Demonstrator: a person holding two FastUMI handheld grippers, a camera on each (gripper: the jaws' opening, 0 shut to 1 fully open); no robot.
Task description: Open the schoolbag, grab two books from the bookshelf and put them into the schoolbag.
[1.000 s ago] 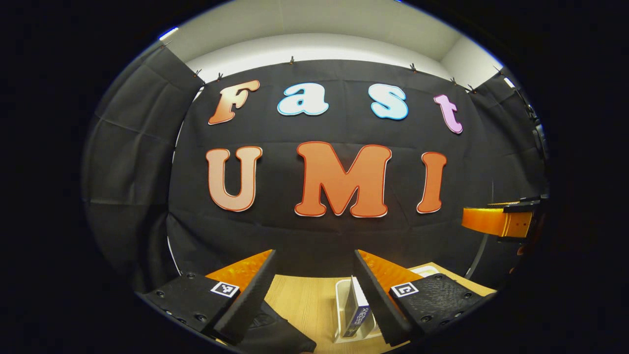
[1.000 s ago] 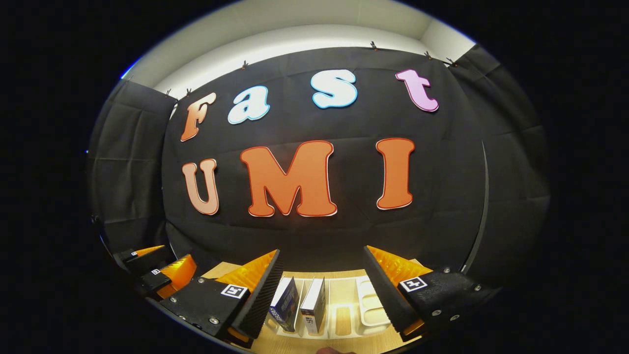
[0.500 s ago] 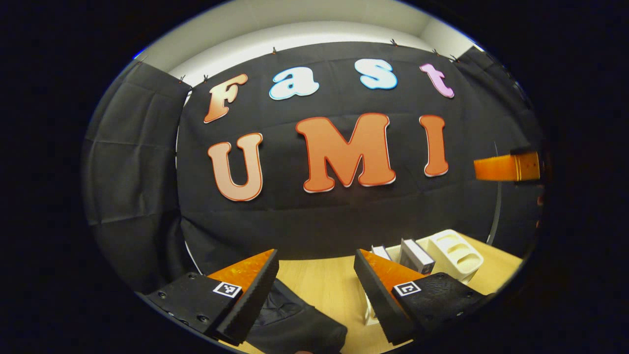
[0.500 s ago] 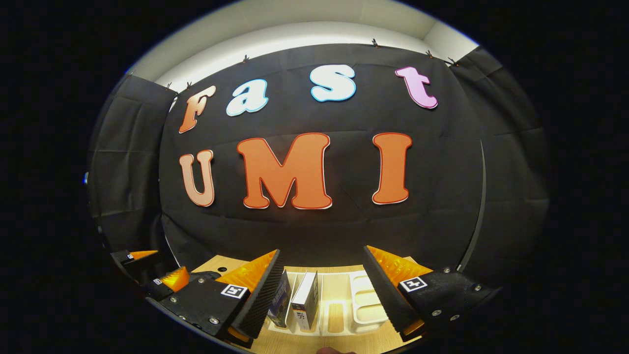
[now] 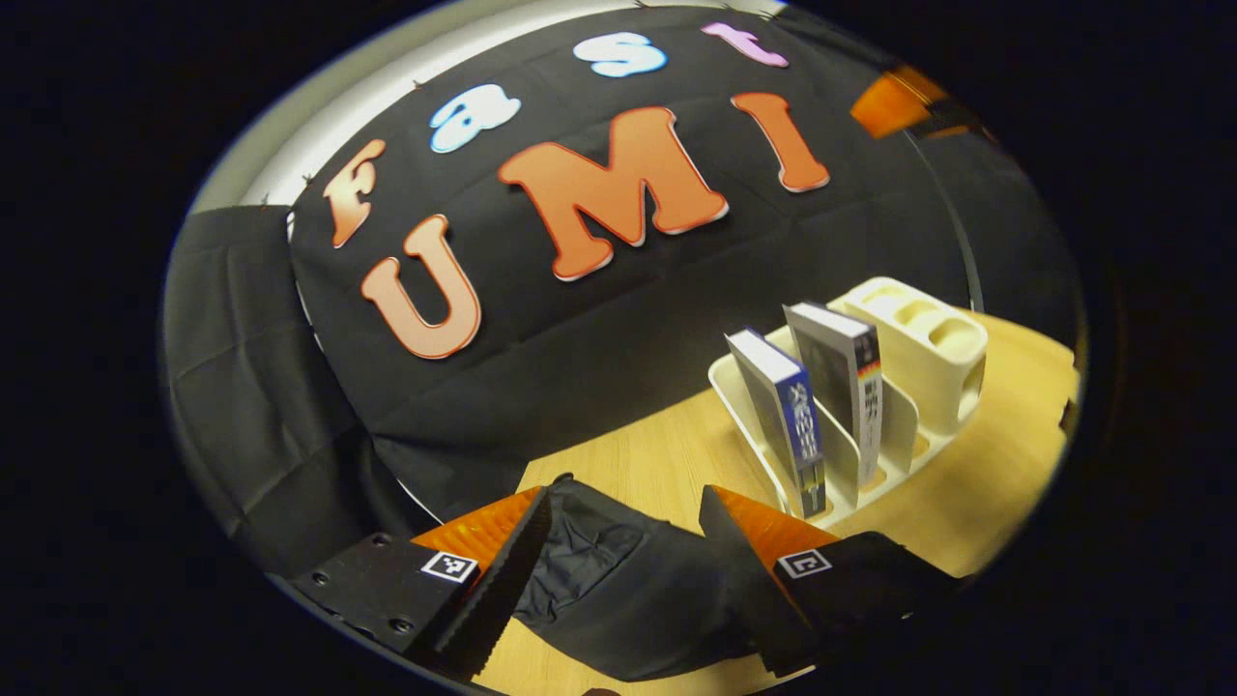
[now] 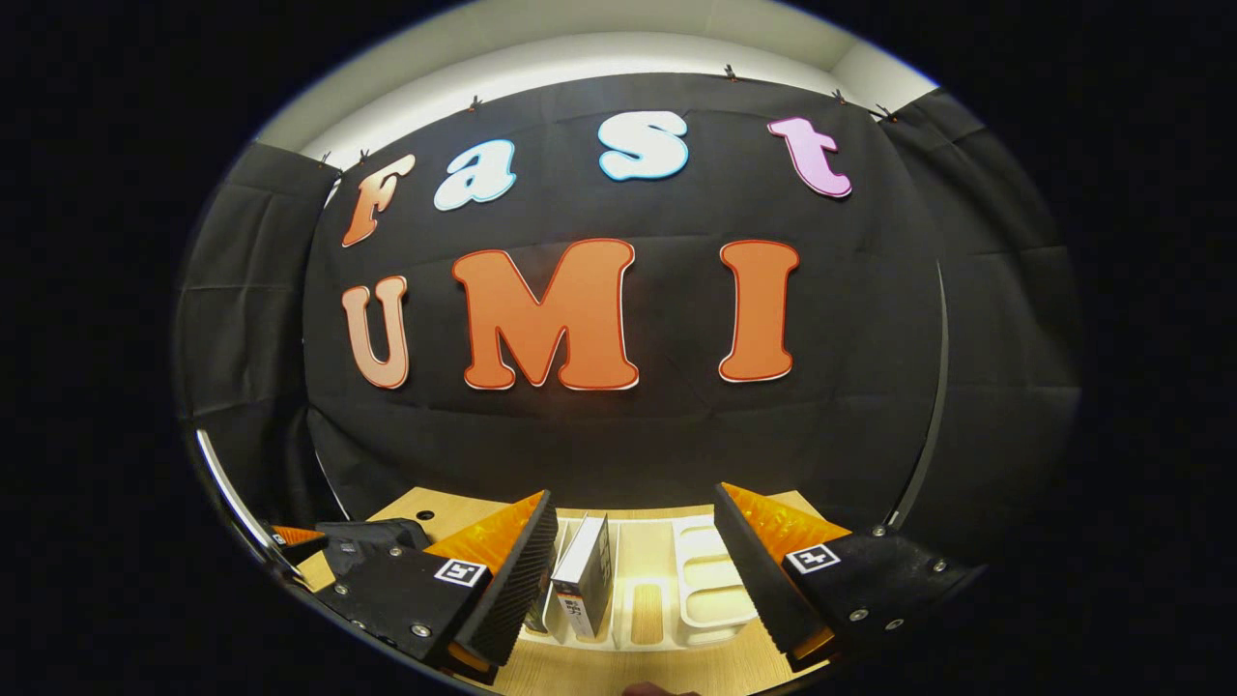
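Observation:
In the left gripper view the black schoolbag (image 5: 618, 590) lies on the wooden table just under and ahead of my open left gripper (image 5: 628, 565). To its right a cream bookshelf (image 5: 918, 387) holds two upright books, a blue one (image 5: 788, 416) and a grey one (image 5: 850, 382). In the right gripper view my right gripper (image 6: 633, 570) is open above the same bookshelf (image 6: 710, 594), with a white-edged book (image 6: 583, 580) standing between its fingers but untouched. The schoolbag (image 6: 372, 536) is at the lower left there.
The wooden table (image 5: 995, 483) runs on to the right of the bookshelf. Black cloth walls the booth behind and on both sides. The other gripper (image 5: 899, 97) appears at the top right of the left gripper view.
The left gripper has tilted down and rolled, bringing the schoolbag and the bookshelf into fuller view. The right gripper has dipped slightly lower over the bookshelf. Both stay open.

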